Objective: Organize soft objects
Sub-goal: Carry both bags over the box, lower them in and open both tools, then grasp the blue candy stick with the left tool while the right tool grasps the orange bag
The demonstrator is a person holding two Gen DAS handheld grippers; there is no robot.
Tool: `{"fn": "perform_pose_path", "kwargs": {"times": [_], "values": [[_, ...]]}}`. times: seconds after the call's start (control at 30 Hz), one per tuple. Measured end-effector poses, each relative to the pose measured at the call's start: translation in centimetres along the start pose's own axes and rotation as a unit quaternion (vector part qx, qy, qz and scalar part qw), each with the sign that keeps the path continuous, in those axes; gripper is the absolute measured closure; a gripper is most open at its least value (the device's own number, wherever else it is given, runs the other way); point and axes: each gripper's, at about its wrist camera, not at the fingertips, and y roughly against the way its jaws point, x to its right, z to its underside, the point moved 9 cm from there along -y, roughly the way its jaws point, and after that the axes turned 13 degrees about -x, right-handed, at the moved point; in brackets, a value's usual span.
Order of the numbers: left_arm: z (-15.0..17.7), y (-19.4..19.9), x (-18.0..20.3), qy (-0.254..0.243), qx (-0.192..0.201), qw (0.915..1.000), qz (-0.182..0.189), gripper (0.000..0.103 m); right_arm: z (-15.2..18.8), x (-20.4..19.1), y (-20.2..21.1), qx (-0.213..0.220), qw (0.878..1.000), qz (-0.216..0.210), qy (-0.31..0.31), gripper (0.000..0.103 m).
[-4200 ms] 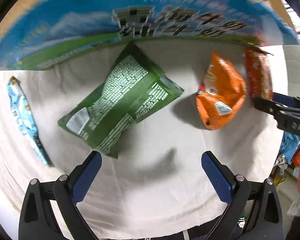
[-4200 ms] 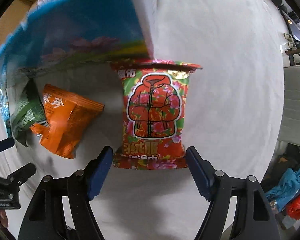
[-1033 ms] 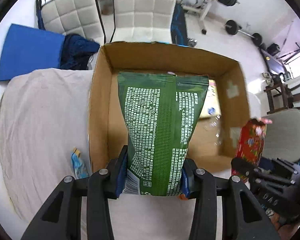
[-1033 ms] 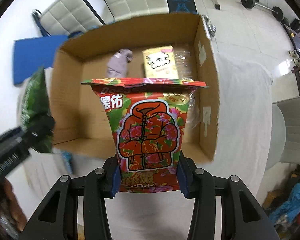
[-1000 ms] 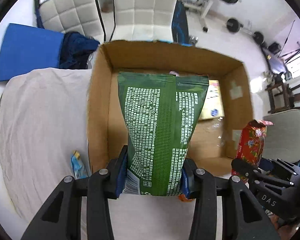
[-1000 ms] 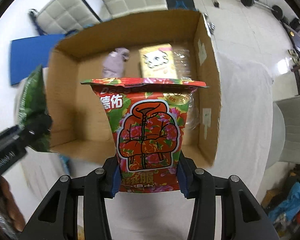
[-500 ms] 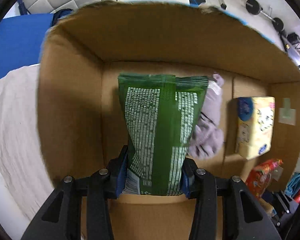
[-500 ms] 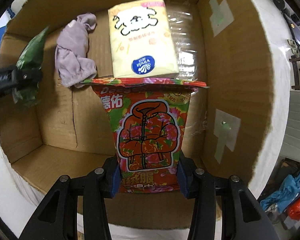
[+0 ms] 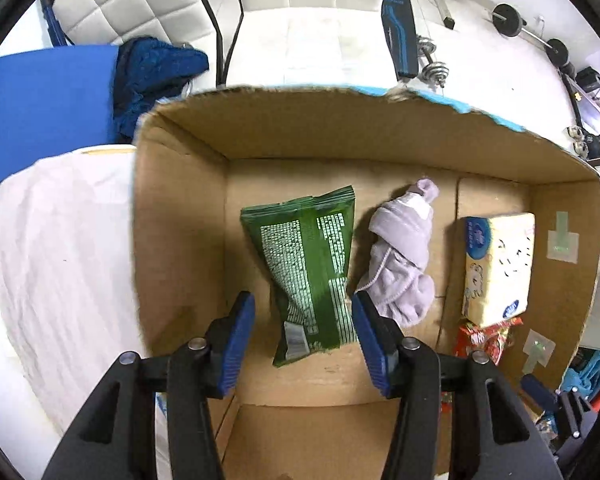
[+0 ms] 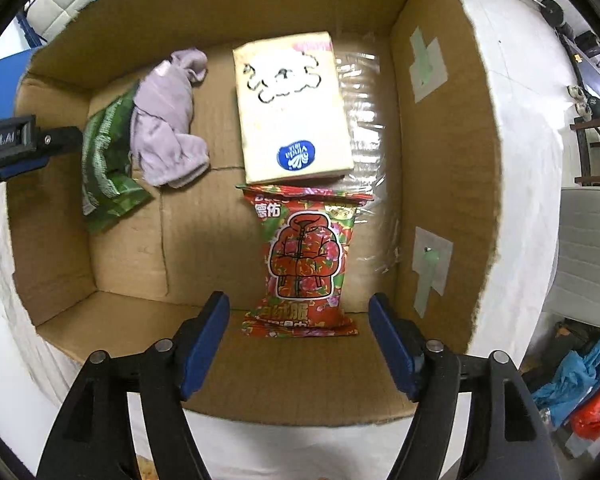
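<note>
Both packets have dropped free: the green snack bag point(image 9: 310, 268) lies mid-frame on the cardboard box point(image 9: 180, 216) floor beside a lilac cloth point(image 9: 400, 256). Left gripper point(image 9: 303, 344) and right gripper point(image 10: 298, 344) hang released, the red snack bag point(image 10: 304, 264) lying centre frame, touching the yellow tissue pack point(image 10: 292, 108).

Table point(image 9: 60, 248) under white cloth — carries open cardboard box point(image 10: 444, 152). Box floor holds four soft items: green snack bag point(image 9: 308, 276) lying flat at left, lilac cloth bundle point(image 9: 400, 256) just beside it, touching its right edge; yellow tissue pack point(image 10: 292, 108) toward right wall; red floral snack bag point(image 10: 304, 264) in front of tissue pack, top edge touching it. Clear plastic film point(image 10: 364, 128) under tissue pack's right side.
</note>
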Motion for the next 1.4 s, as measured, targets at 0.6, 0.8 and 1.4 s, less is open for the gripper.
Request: {"fn": "perform_pose_path", "kwargs": {"times": [0.6, 0.8, 1.4], "values": [[9.9, 5.9, -0.4, -0.018, 0.111, 0.9936, -0.013, 0.006, 5.3, -1.1, 3.7, 0.062, 0.998, -0.028, 0.014, 0.0], [12.8, 7.8, -0.3, -0.012, 0.141, 0.9899, -0.003, 0.004, 7.5, -0.5, 5.8, 0.106, 0.994, -0.01, 0.009, 0.0], [22.0, 13.5, -1.6, 0.007, 0.228, 0.9737, 0.0, 0.004, 16.7, -0.8, 14.2, 0.256, 0.966, 0.017, 0.021, 0.0]]}}
